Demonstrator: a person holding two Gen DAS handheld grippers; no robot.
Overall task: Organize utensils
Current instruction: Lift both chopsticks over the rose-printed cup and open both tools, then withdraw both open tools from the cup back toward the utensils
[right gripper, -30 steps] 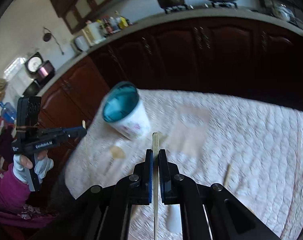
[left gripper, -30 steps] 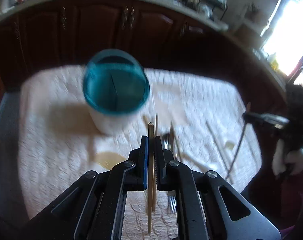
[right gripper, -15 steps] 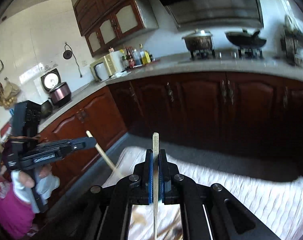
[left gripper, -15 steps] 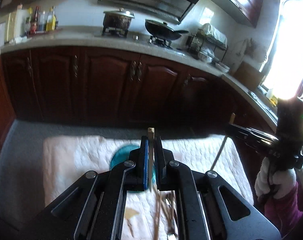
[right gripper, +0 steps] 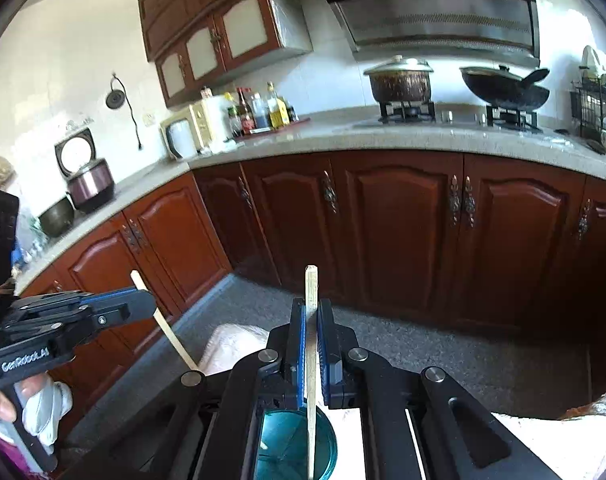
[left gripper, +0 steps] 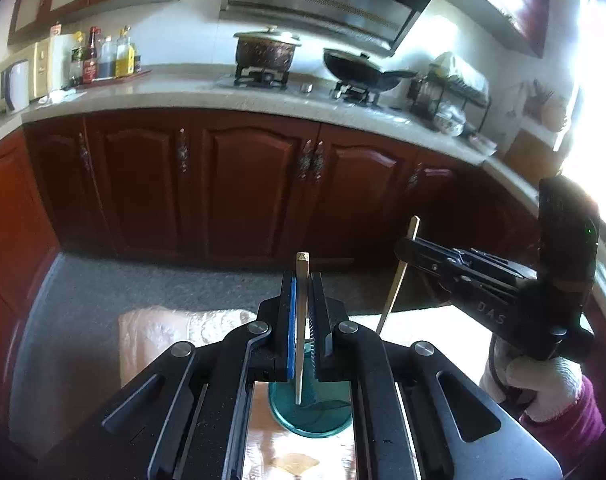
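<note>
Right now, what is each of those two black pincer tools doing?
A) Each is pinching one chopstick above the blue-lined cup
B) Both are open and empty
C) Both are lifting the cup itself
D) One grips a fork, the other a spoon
A: the left gripper clamps an upright wooden chopstick, the right gripper clamps another chopstick, both tips pointing down toward the cup.

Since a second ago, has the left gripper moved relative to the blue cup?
Yes. The left gripper, shut on its chopstick, has risen and tilted upright; the blue cup sat ahead of its fingertips and now lies under them, the chopstick's tip over the opening.
</note>
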